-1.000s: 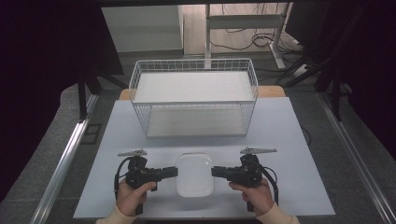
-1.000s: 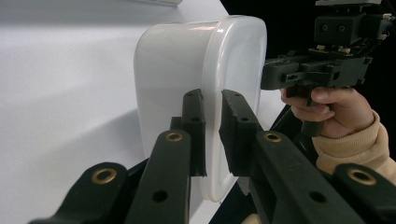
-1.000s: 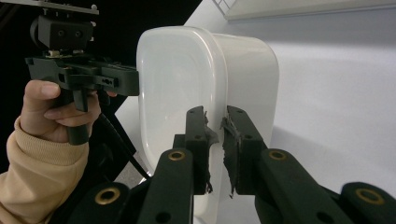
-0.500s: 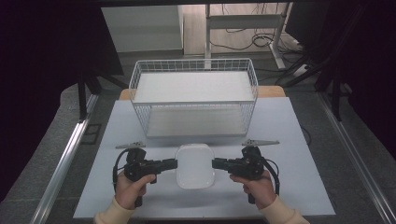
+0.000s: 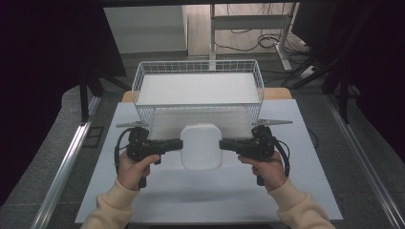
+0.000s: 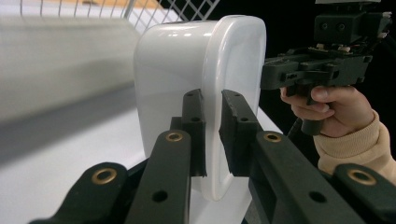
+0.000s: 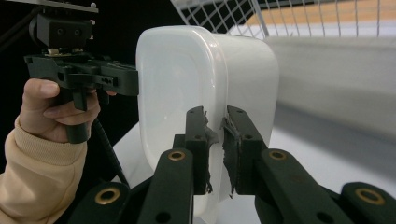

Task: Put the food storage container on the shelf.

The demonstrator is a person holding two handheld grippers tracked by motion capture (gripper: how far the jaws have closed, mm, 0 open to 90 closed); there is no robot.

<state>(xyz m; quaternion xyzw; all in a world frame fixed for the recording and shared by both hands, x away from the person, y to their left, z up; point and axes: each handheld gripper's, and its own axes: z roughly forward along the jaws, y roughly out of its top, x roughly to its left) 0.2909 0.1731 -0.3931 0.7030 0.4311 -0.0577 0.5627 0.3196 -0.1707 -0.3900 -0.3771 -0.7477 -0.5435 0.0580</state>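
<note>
The tub (image 5: pixel 201 147) is a white, glossy plastic container, rectangular with rounded corners and a protruding rim. In the high view its long axis runs 12 to 6 o'clock, and one broad face points up at the camera. It sits at the centre of the view, above the counter (image 5: pixel 143 200), at 6 o'clock from the basket (image 5: pixel 198 90).

The left gripper (image 5: pixel 179 144) meets the tub's edge at 9 o'clock; the right gripper (image 5: pixel 221 144) meets the opposite edge at 3 o'clock. Both point level toward each other.

In the left gripper view, the black fingers (image 6: pixel 194 123) are closed on the tub's rim (image 6: pixel 212 154), one pad on each side of it. In the right gripper view, the fingers (image 7: pixel 196 135) likewise clamp the rim (image 7: pixel 215 149); their pads look worn and frayed.

The basket is white wire mesh, rectangular and open-topped, with a flat white liner. The counter is matte white. A cream sleeve (image 5: pixel 112 205) covers each forearm.
</note>
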